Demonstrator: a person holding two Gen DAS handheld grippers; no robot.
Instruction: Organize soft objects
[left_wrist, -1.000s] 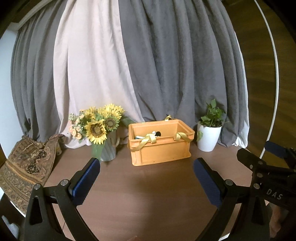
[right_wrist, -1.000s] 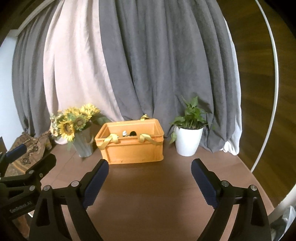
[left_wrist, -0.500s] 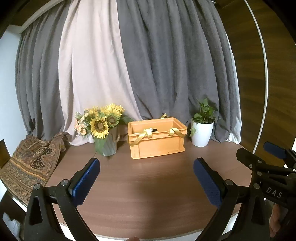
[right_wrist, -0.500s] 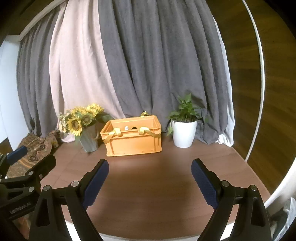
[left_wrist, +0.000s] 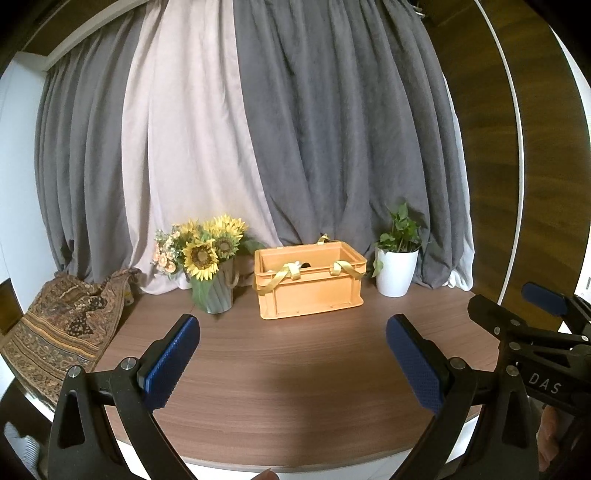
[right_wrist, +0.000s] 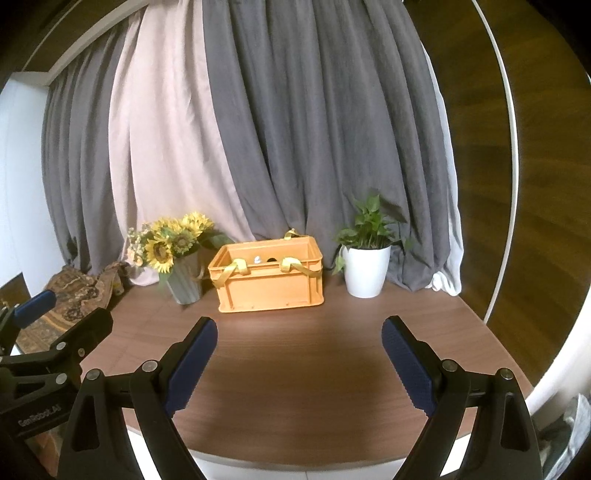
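An orange plastic crate (left_wrist: 310, 291) stands at the back of the round wooden table (left_wrist: 288, 387), also in the right wrist view (right_wrist: 269, 280). Yellow ribbons (left_wrist: 284, 275) hang over its front rim, and something small and pale shows inside. My left gripper (left_wrist: 293, 362) is open and empty, well in front of the crate above the table's near edge. My right gripper (right_wrist: 299, 365) is open and empty too, at about the same distance. A patterned brown cloth (left_wrist: 62, 325) lies draped at the table's left edge.
A vase of sunflowers (left_wrist: 207, 269) stands left of the crate and a white potted plant (left_wrist: 395, 266) right of it. Grey and pale curtains (left_wrist: 258, 129) hang behind. The right gripper's side shows at the right of the left wrist view (left_wrist: 543, 332).
Both grippers have drawn back from the crate and risen; the crate, vase and plant look smaller and the table's near edge has come into view. Both stay open.
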